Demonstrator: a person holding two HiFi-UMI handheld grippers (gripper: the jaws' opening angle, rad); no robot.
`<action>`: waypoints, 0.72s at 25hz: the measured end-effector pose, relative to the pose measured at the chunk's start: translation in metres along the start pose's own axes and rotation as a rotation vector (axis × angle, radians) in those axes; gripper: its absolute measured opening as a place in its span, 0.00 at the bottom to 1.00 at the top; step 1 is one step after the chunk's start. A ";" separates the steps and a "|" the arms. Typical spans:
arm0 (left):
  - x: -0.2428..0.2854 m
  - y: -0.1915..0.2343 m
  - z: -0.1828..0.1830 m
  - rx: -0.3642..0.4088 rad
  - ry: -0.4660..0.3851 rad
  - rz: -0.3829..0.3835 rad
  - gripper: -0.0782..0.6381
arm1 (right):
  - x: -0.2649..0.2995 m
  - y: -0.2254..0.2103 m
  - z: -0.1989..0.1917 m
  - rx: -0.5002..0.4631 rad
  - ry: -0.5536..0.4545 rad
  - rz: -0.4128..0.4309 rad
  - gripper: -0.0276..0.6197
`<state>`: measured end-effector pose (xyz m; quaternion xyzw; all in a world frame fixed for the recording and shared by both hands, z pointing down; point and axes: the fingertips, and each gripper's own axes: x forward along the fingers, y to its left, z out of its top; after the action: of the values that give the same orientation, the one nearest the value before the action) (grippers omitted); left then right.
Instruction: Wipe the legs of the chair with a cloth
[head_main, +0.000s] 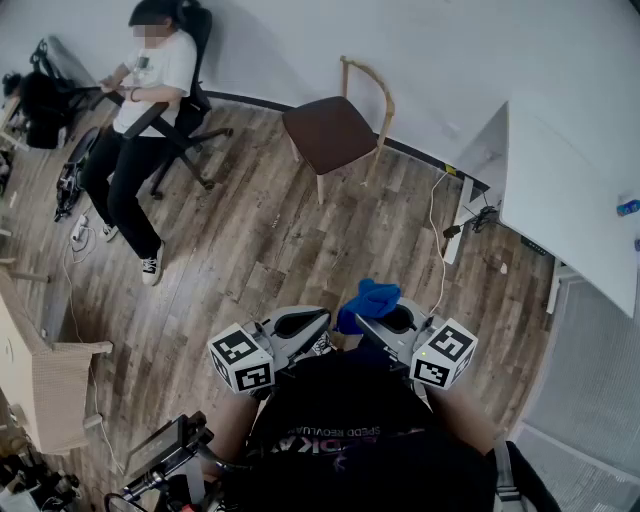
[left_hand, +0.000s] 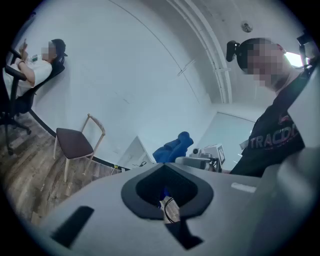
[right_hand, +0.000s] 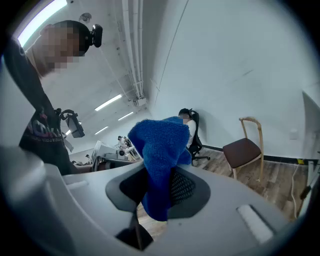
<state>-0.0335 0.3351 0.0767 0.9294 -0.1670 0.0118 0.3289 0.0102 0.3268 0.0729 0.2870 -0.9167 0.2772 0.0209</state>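
Note:
A chair (head_main: 335, 130) with a brown seat and pale wooden legs stands by the far wall, well ahead of both grippers. It also shows small in the left gripper view as the chair (left_hand: 75, 142) and in the right gripper view as the chair (right_hand: 245, 150). A blue cloth (head_main: 368, 300) sticks up from my right gripper (head_main: 372, 322), which is shut on it; the cloth (right_hand: 160, 155) fills that gripper's (right_hand: 156, 192) jaws. My left gripper (head_main: 312, 322) is held close beside it, near my chest. Its jaws (left_hand: 167, 192) look shut with nothing in them.
A person sits in a black office chair (head_main: 190, 110) at the back left, legs stretched over the wooden floor. A white table (head_main: 570, 200) stands at the right, with a cable and power strip (head_main: 452, 235) on the floor beside it. Wooden furniture (head_main: 40, 370) is at the left.

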 end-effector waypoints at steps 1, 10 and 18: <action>0.000 -0.001 0.000 0.001 0.000 0.000 0.11 | 0.000 0.001 0.000 0.000 -0.001 0.000 0.19; -0.001 -0.006 0.000 0.010 -0.002 -0.003 0.11 | -0.004 0.004 0.001 0.001 -0.011 0.004 0.19; -0.002 -0.004 0.003 0.011 -0.008 -0.010 0.11 | -0.004 0.006 0.010 0.016 -0.038 0.031 0.20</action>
<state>-0.0343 0.3362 0.0717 0.9320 -0.1637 0.0076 0.3232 0.0114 0.3277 0.0608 0.2779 -0.9190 0.2795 -0.0034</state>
